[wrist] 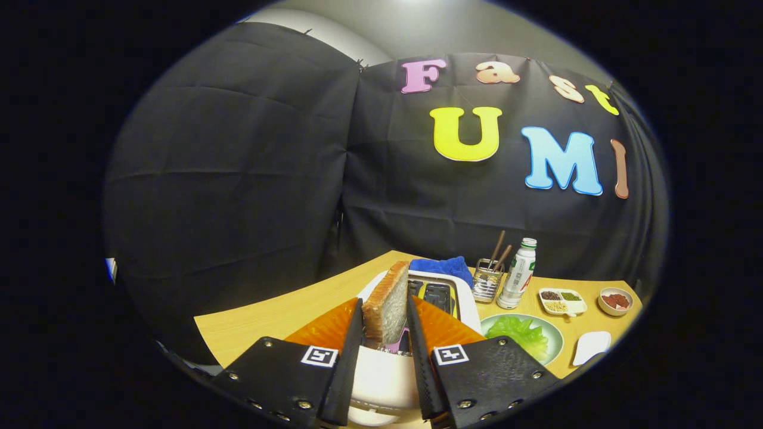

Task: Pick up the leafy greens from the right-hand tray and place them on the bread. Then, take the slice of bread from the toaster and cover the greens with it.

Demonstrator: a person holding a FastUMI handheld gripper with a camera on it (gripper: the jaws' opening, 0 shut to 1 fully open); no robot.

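The gripper holds a slice of bread between its two fingers; both fingers press on the flat sides of the slice, so the jaws are closed to about the thickness of the bread. The slice stands upright on its edge, above the near slot of the white toaster. The toaster stands on a light wooden table. Just right of the toaster there is a pale green plate with leafy greens lying on it. Behind the toaster lies a blue cloth. Further right stand a wire holder with chopsticks and a white bottle with green cap. Near them are a small divided dish and a small bowl.
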